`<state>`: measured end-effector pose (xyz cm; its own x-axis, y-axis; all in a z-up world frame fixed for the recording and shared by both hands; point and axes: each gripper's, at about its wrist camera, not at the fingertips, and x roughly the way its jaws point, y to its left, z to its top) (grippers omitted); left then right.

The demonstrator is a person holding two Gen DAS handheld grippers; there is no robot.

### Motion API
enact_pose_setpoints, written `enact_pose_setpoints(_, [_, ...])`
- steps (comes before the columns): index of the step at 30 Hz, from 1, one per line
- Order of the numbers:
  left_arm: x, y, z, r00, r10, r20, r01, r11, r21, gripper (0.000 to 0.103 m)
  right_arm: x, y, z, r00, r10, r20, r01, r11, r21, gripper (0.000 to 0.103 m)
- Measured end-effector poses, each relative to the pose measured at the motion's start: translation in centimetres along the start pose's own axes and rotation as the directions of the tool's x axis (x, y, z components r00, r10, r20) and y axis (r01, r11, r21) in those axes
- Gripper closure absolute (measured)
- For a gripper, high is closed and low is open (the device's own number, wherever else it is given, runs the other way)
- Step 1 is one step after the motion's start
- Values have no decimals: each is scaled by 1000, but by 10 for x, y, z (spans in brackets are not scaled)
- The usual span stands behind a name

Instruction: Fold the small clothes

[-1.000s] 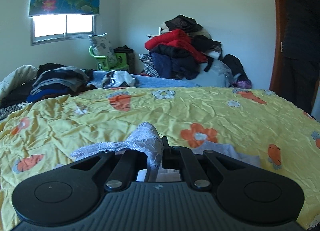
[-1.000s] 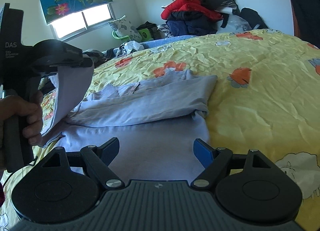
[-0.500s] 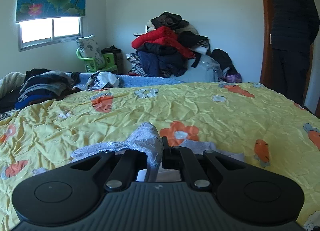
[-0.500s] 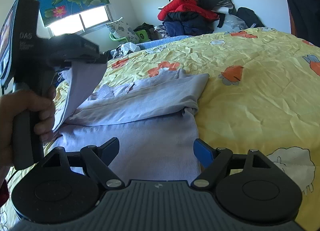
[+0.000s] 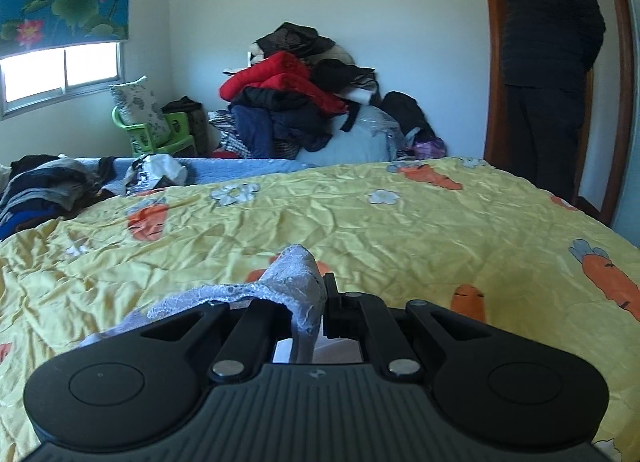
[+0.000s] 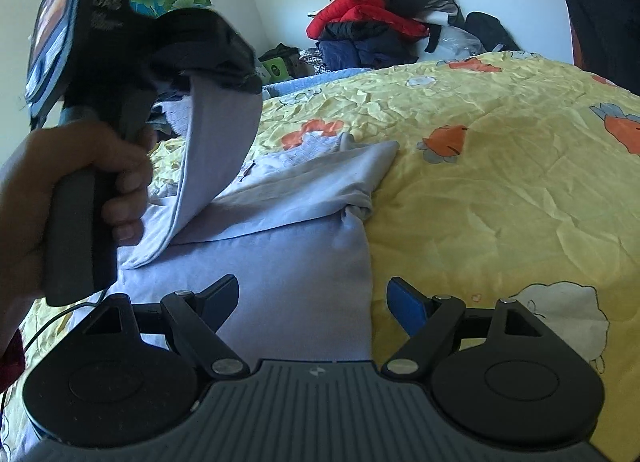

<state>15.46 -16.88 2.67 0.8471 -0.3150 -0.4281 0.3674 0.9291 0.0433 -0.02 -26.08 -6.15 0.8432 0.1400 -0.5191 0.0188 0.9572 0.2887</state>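
A pale lavender, thin knit garment (image 6: 280,262) lies on the crumpled yellow cartoon-print bedspread (image 6: 500,190), toward the near edge of the bed, with one side already doubled across its middle. The left gripper (image 5: 316,302) is clenched on the garment's lace-trimmed edge (image 5: 288,278) and holds that flap raised above the bed; in the right wrist view the lifted flap hangs in a smooth curve from the black tool, whose handle is gripped by the left hand (image 6: 76,190). The right gripper (image 6: 312,302) hovers low over the garment's near part, its blue-padded jaws spread wide and grasping nothing.

The fabric looks light, limp and stretchy, so it will likely drape and sag wherever it is unsupported, and it may slide on the sheeny bedspread. The lace is openwork and probably snags easily. A sound hold would be on the plain hem or a corner, pinched through both layers. Beyond the far edge sits a heap of red and dark clothing (image 5: 292,102).
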Motion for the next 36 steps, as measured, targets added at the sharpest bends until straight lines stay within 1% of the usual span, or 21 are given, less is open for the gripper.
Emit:
enact_pose_setpoints(7, [11, -18, -3, 1000, -26, -17, 26, 1000, 15, 99, -4, -5, 0, 1000, -12, 4, 12, 1000, -1, 20])
enact_pose_setpoints(20, [35, -32, -7, 999, -29, -31, 30, 999, 11, 99, -4, -11, -3, 1000, -27, -7, 27, 1000, 10, 20])
enact_pose_setpoints(24, [41, -34, -4, 999, -26, -22, 26, 1000, 8, 99, -4, -12, -3, 999, -32, -8, 32, 999, 8, 20])
enact_pose_setpoints(26, [47, -37, -5, 998, -43, -45, 43, 999, 9, 99, -2, -14, -3, 999, -35, -11, 35, 999, 11, 20])
enact_pose_setpoints(29, [61, -44, -11, 992, -67, -112, 70, 997, 23, 99, -3, -15, -5, 999, -39, -13, 39, 999, 16, 20])
enact_pose_setpoints(36, [79, -52, -27, 976, -77, -203, 85, 996, 33, 99, -6, -18, -5, 999, -44, -11, 44, 999, 17, 20])
